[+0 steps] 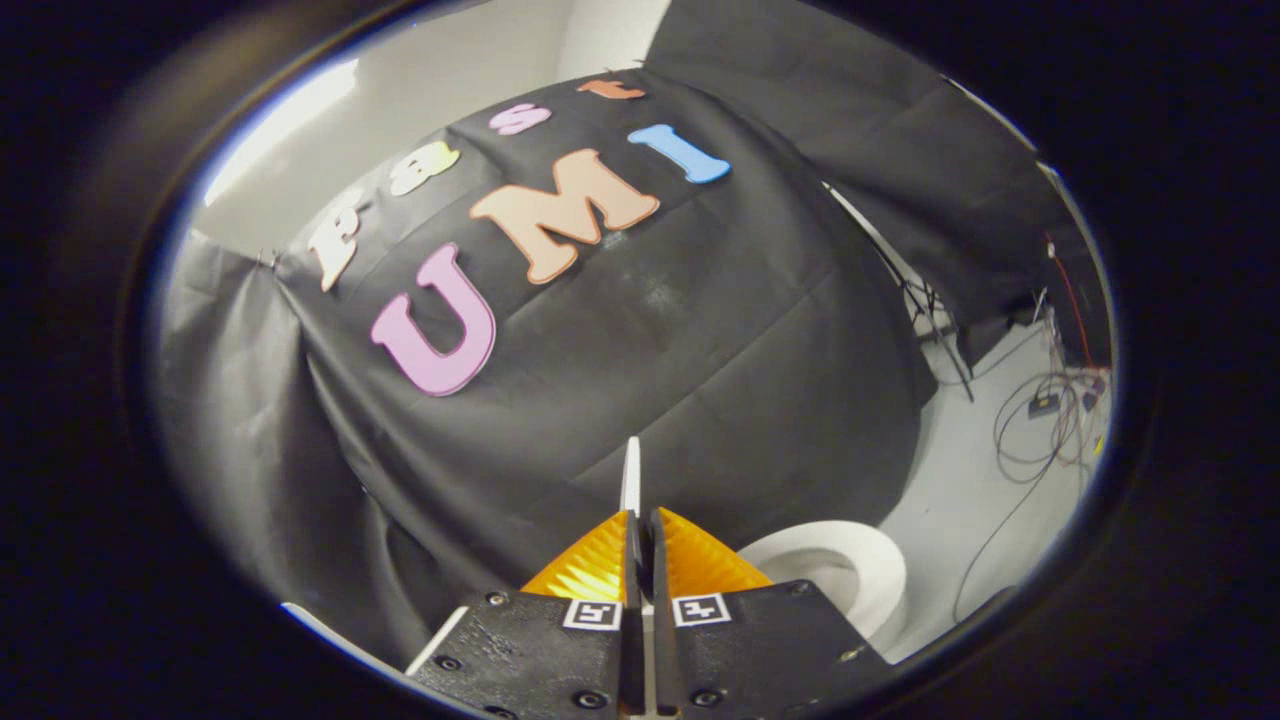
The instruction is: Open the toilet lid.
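My gripper [641, 518] is shut on the thin white edge of the toilet lid [631, 472]. The lid stands edge-on between the two fingers and pokes out a little beyond their tips. To the right of the fingers and lower down lies the white toilet seat ring [850, 565] with the bowl's opening inside it, uncovered. A white strip [437, 638] beside the left finger looks like another part of the lid, though I cannot tell for sure.
The black cloth wall [640, 350] hangs close behind the toilet. On the pale floor [960, 500] to the right lie several loose cables [1035, 440] and a small box. A thin stand's legs [935, 320] rise near the cloth's right end.
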Action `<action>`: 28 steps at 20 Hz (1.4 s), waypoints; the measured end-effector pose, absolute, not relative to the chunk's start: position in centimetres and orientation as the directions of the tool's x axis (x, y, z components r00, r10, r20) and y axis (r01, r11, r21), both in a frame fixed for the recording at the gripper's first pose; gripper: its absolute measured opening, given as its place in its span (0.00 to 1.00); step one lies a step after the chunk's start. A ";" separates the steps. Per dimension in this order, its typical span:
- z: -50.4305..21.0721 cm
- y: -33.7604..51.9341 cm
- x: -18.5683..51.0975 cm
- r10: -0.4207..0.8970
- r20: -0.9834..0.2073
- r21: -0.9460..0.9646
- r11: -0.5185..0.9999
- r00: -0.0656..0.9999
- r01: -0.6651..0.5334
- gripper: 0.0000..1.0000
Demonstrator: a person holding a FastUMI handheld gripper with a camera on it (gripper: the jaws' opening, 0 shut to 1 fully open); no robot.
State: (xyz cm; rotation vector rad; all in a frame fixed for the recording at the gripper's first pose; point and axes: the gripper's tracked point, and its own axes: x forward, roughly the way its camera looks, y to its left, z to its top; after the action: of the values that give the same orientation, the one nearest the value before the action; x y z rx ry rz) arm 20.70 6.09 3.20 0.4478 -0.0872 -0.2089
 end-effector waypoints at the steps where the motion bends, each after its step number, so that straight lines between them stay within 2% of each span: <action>1: 3.5 7.0 20.6 -0.213 0.032 0.407 0.895 0.977 0.182 0.04; 9: 5.8 13.4 20.9 -0.158 0.078 0.329 0.936 0.984 0.124 0.04; 18: 7.6 19.8 22.3 -0.125 0.024 0.111 0.986 0.992 0.121 0.04; 28: 6.9 26.8 22.6 -0.052 0.019 0.005 0.999 0.998 0.052 0.04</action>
State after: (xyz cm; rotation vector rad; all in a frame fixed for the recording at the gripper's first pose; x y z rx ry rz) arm 22.64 26.84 6.85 0.0049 -0.0188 -0.0524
